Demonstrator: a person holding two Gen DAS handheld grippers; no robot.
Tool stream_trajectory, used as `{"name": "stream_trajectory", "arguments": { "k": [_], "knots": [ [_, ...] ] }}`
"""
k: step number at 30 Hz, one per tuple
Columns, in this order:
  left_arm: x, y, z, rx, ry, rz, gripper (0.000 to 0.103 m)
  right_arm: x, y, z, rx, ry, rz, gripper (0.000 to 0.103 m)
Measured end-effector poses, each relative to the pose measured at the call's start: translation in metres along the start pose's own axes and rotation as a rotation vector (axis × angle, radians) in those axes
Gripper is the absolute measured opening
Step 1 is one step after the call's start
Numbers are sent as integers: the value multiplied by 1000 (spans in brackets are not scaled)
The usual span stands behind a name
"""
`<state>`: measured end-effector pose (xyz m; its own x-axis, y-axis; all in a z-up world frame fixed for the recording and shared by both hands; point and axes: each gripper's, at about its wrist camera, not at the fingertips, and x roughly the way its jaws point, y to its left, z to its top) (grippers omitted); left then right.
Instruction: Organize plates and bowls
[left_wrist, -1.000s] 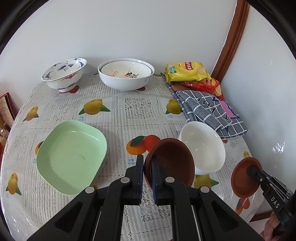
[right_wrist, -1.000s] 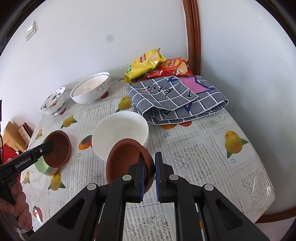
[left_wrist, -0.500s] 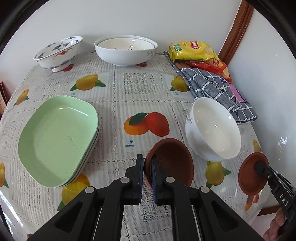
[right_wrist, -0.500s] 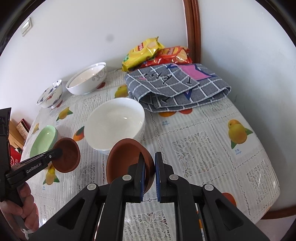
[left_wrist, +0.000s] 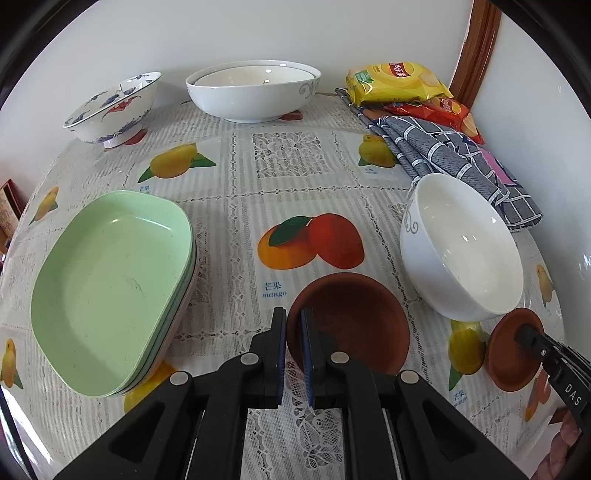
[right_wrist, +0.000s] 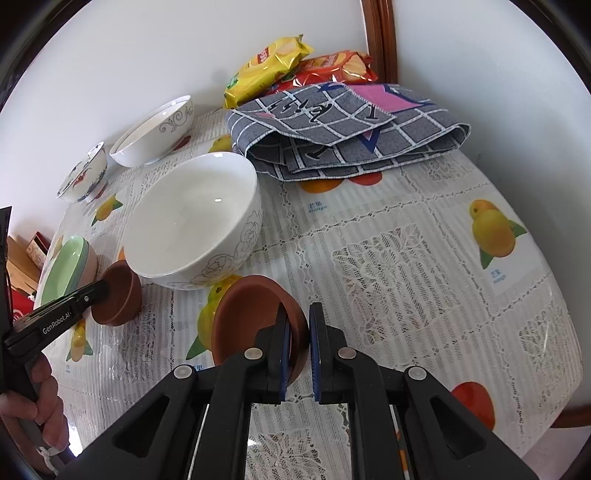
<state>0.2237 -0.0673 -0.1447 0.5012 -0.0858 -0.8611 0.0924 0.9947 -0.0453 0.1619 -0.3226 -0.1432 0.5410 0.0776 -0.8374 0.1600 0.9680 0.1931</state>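
Observation:
My left gripper is shut on the near rim of a small brown clay bowl, low over the tablecloth beside the white bowl. That same brown bowl shows at the left of the right wrist view, held by the left gripper. My right gripper is shut on the rim of a second brown clay dish, tilted, just in front of the white bowl. The left wrist view catches that dish at the right edge with the right gripper on it.
A stack of green plates lies at the left. A blue-patterned bowl and nested white bowls stand by the wall. A checked cloth and snack bags fill the back right corner. The table edge curves close at right.
Both grippers have come down toward the table with their brown dishes, which now sit close to the tablecloth on either side of the white bowl. Both grips are unchanged.

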Motion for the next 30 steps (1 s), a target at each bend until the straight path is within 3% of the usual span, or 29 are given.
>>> {"name": "stream_trajectory", "arguments": {
  "k": [6, 20, 23, 25, 30],
  "knots": [
    [2, -2, 3, 5, -6, 3, 9, 7, -4, 4, 8, 10, 25, 9],
    [8, -3, 5, 14, 21, 2, 12, 19, -6, 4, -24, 41, -19, 12],
    [9, -1, 4, 7, 32, 0, 16, 16, -5, 6, -38, 32, -23, 19],
    [6, -1, 3, 16, 31, -4, 17, 11, -5, 7, -37, 20, -15, 31],
    [-7, 2, 3, 16, -1, 3, 32, 0, -4, 8, -41, -16, -23, 34]
  ]
}}
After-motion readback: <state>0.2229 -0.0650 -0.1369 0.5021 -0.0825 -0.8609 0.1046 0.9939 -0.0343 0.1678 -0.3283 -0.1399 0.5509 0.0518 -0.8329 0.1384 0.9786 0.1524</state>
